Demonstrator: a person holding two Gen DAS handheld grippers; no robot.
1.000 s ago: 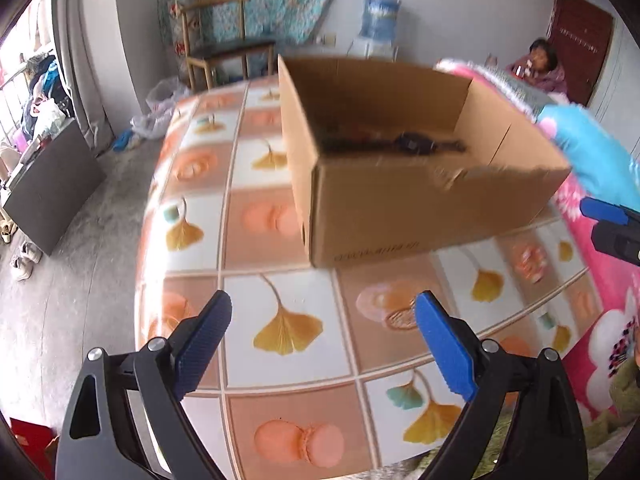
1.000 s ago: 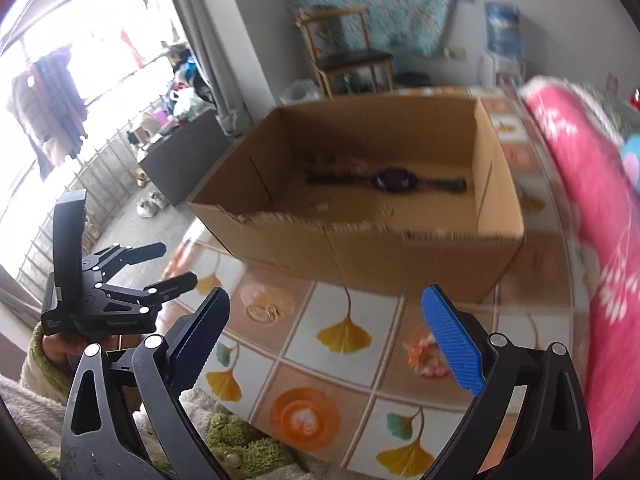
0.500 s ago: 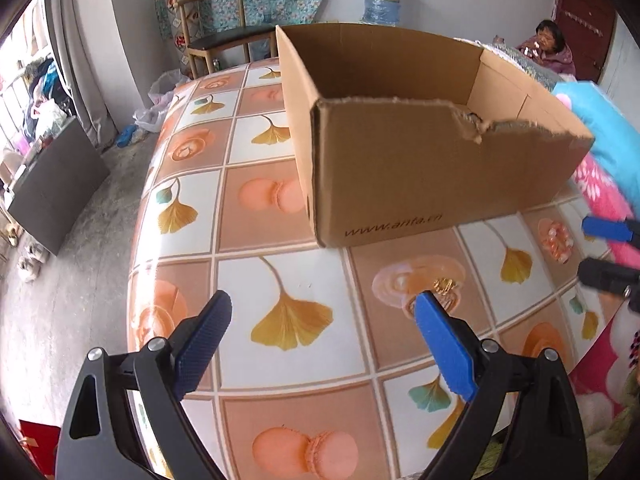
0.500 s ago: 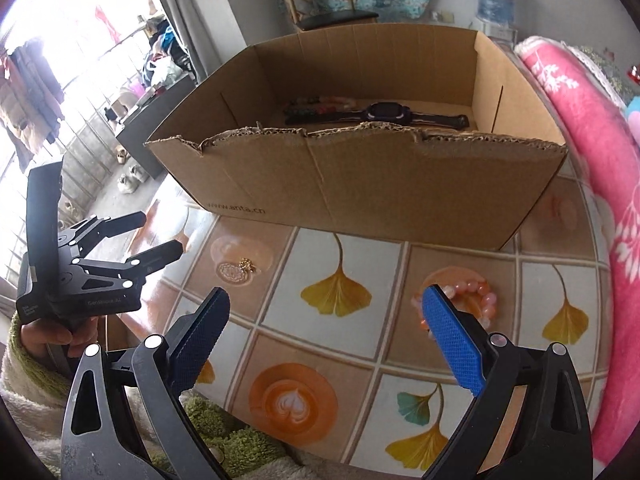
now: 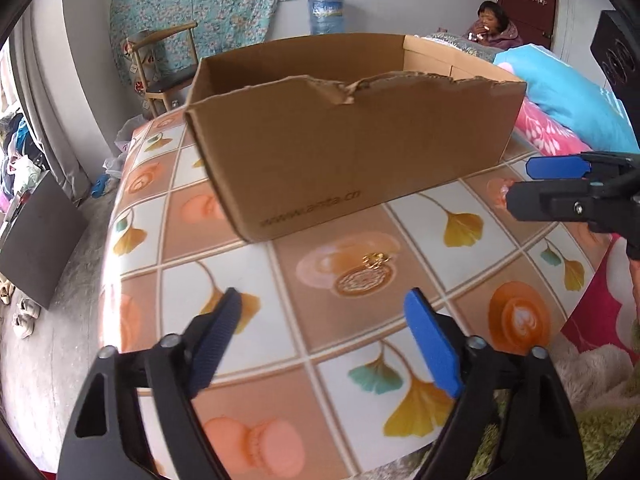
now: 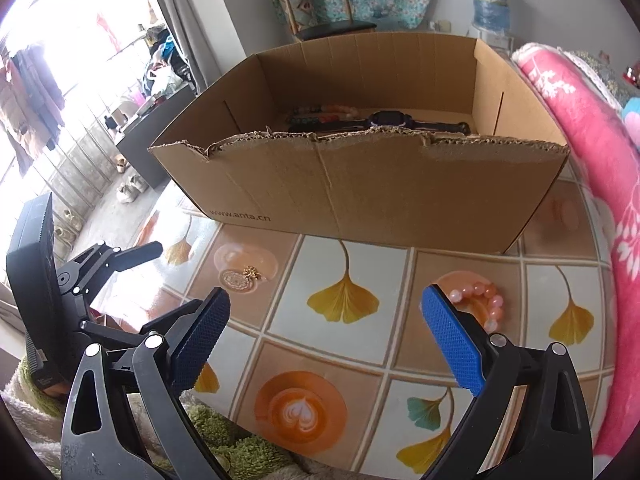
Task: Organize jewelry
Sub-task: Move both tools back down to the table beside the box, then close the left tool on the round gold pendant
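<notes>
We find both the left gripper and right gripper spread wide, empty, low over the table. Gold trinket and pink bracelet lie outside the cardboard box, presumably awaiting pickup.
</notes>
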